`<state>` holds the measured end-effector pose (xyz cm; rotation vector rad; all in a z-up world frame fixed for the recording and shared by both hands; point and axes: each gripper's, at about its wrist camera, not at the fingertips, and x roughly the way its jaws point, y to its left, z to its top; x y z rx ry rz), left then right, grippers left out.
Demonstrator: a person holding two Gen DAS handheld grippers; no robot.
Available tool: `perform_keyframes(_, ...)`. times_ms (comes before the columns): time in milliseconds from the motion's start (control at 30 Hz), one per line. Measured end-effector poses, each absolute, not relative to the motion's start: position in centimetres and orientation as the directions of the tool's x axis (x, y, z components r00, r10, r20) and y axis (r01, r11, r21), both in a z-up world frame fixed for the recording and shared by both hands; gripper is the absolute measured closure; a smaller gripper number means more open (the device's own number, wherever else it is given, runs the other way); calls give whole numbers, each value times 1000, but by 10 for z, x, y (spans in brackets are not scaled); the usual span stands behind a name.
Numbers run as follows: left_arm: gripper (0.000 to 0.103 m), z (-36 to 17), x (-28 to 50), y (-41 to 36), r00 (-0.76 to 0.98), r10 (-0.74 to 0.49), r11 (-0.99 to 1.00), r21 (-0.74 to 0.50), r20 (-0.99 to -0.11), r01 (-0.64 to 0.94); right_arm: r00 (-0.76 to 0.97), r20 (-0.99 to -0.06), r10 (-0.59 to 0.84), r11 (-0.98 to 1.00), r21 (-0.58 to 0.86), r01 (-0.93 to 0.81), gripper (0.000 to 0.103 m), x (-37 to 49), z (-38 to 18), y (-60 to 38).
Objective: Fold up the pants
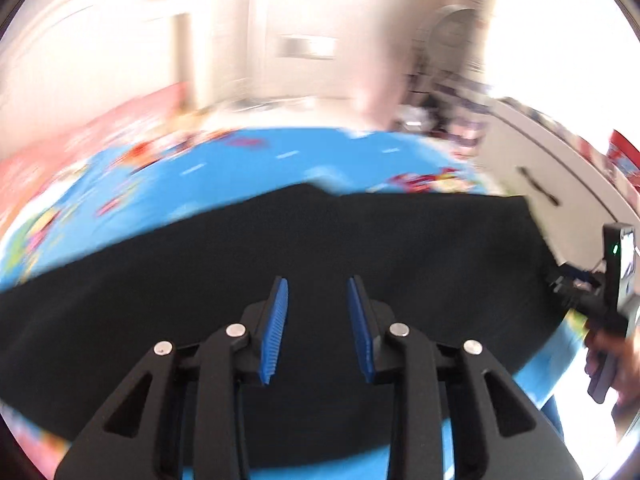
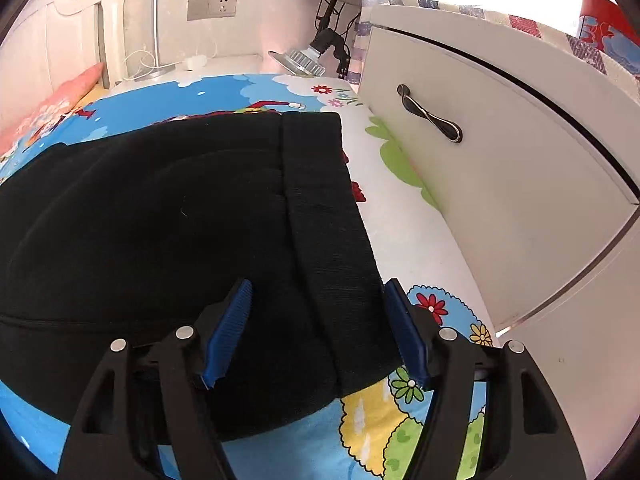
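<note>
The black pants (image 2: 168,240) lie flat on a colourful play mat (image 2: 400,432), and they fill the middle and the 9 o'clock side of the right wrist view; the ribbed waistband (image 2: 332,240) runs along their edge toward 3 o'clock, near a white drawer cabinet (image 2: 500,184). I judge the cloth as soft, rather thick and limp: it will sag and drag when it is lifted, and it will not slip easily from ribbed pads. The waistband corners look like the best places to take hold. The right gripper (image 2: 316,332) is open, with the waistband edge between its blue pads but not pressed. The left gripper (image 1: 316,328) is also open, narrower, with only cloth beneath it and nothing pinched. The left view is blurred, but it shows the long far edge of the pants and, at 3 o'clock, a hand (image 1: 612,356) holding the other gripper. The right view alone shows the waistband seam and the cabinet handle (image 2: 430,114) sharply.
</note>
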<state>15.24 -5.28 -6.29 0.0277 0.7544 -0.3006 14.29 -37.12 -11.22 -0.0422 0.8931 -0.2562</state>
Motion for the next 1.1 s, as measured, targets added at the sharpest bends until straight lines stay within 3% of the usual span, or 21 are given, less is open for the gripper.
perform_keyframes(100, 72, -76, 220, -116, 611, -344, 921, -128, -713, 369, 610, -753, -248, 967, -155, 202, 40, 142, -114, -371)
perform_keyframes(200, 89, -102, 285, -140, 564, -256, 953, -106, -785, 285, 620, -744, -249, 968, -169, 186, 40, 138, -116, -367)
perform_keyframes(267, 96, -128, 320, -140, 499, -189, 973, -92, -846, 213, 625, -746, -231, 972, -155, 175, 39, 139, -114, -372)
perform_keyframes(300, 96, -126, 328, -137, 520, -204, 973, -111, -830, 204, 628, -745, -225, 974, -151, 171, 39, 138, -115, -373)
perform_keyframes(433, 96, -100, 324, -145, 576, -249, 966, -153, -779, 210, 637, -743, -204, 978, -119, 174, 37, 140, -116, -379)
perform_keyframes(567, 96, -88, 296, -220, 535, -414, 883, -183, -737, 433, 638, -740, -214, 975, -124, 183, 35, 138, -116, -376)
perform_keyframes(700, 96, -104, 278, -301, 444, -484, 802, -180, -754, 569, 637, -743, -203, 977, -112, 181, 35, 138, -117, -379)
perform_keyframes(733, 101, -113, 276, -315, 431, -457, 805, -156, -778, 572, 636, -745, -203, 977, -112, 180, 35, 138, -116, -379)
perform_keyframes(767, 101, -124, 277, -327, 425, -407, 820, -118, -809, 560, 635, -746, -201, 978, -112, 178, 35, 138, -116, -379)
perform_keyframes(867, 100, -129, 284, -326, 419, -420, 830, -155, -805, 536, 634, -747, -199, 978, -113, 173, 35, 138, -116, -379)
perform_keyframes(933, 84, -115, 278, -305, 451, -425, 849, -172, -785, 500, 636, -746, -197, 979, -112, 172, 34, 138, -116, -379)
perform_keyframes(1033, 75, -100, 253, -276, 465, -487, 834, -237, -739, 498, 639, -743, -198, 978, -105, 180, 34, 137, -117, -379)
perform_keyframes(1100, 75, -104, 236, -257, 461, -488, 844, -266, -742, 465, 639, -744, -198, 978, -109, 176, 34, 138, -117, -382)
